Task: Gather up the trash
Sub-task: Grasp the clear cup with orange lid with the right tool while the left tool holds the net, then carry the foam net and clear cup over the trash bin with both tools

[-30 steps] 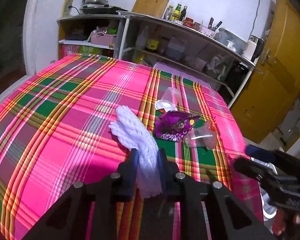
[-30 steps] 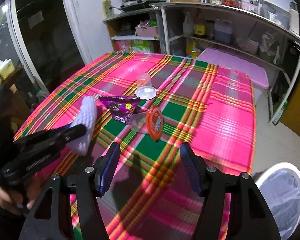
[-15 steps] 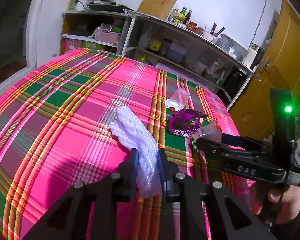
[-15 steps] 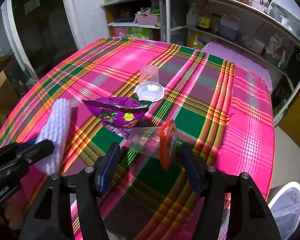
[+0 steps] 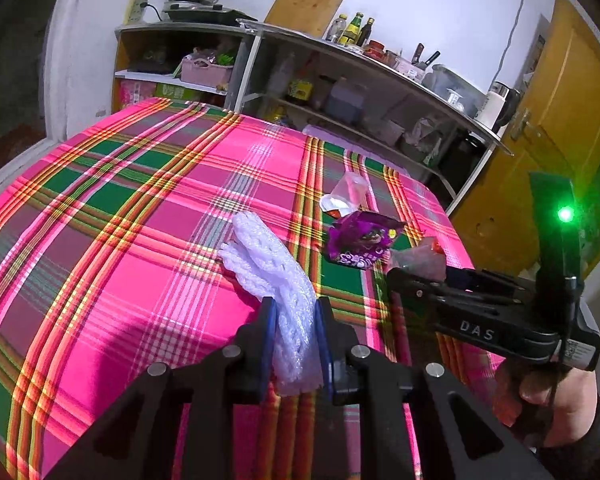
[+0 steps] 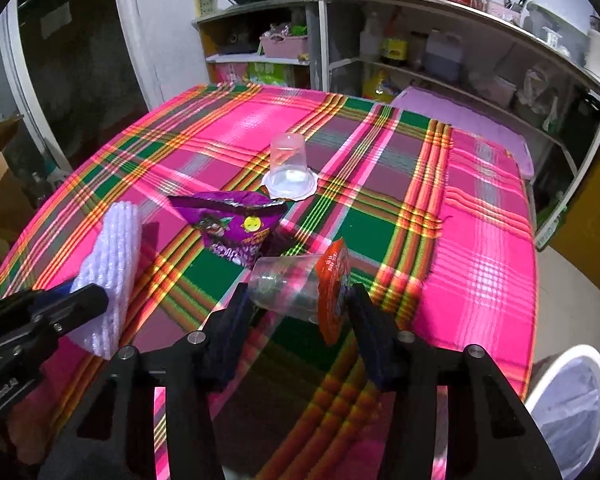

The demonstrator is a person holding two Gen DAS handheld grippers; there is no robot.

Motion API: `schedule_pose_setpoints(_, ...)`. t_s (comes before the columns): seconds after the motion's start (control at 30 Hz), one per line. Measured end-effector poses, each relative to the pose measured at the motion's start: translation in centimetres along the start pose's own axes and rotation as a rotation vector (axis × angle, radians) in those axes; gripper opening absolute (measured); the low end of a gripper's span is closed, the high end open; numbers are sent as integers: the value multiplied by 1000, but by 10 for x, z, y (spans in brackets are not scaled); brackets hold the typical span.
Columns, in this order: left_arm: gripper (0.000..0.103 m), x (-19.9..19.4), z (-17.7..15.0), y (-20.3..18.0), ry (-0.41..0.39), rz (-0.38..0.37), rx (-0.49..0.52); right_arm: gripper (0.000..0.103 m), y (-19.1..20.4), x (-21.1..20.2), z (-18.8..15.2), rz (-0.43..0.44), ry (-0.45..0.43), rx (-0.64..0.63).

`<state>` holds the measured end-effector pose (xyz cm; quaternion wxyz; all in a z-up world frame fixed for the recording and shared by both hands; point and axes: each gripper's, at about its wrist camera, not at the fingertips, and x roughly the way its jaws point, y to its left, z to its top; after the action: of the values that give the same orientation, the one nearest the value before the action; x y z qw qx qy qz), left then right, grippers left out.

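My left gripper (image 5: 294,308) is shut on a white foam net sleeve (image 5: 268,264), whose far end rests on the plaid tablecloth (image 5: 120,240). A clear plastic cup (image 6: 284,284) with a red foil lid (image 6: 334,280) lies on its side between my right gripper's (image 6: 298,300) fingers. Those jaws are closing, and the pads stand just beside the cup's two ends. In the left wrist view the right gripper (image 5: 420,276) reaches in from the right, held by a hand (image 5: 556,396). A purple snack wrapper (image 6: 232,228) lies just beyond the cup.
Another clear cup (image 6: 288,164) stands upside down farther back on the cloth. A white bin with a plastic liner (image 6: 572,400) sits on the floor off the table's right edge. Shelves with bottles and boxes (image 6: 440,52) line the wall behind.
My right gripper has moved forward and down until its fingers straddle the lying cup, and its jaws have narrowed. The left gripper has kept its hold on the foam net.
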<state>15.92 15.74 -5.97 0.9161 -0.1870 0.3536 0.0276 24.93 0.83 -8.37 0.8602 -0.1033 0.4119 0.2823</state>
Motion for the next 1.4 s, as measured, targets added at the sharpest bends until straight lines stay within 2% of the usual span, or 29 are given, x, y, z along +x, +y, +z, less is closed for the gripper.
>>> schedule_pose_setpoints(0.4,20,-38,-16,-37,-30,-20,75,50,-1,-79,-38,18,-106,38)
schedule_pose_setpoints(0.83,20,-79,-40,-102,-50,-92,184,50,-15,-151,-80,6,-194,90)
schedule_pose_setpoints(1.4,20,-105,-61,-165,-54,-169,290,50,-48,-202,-122,-23,-249,164)
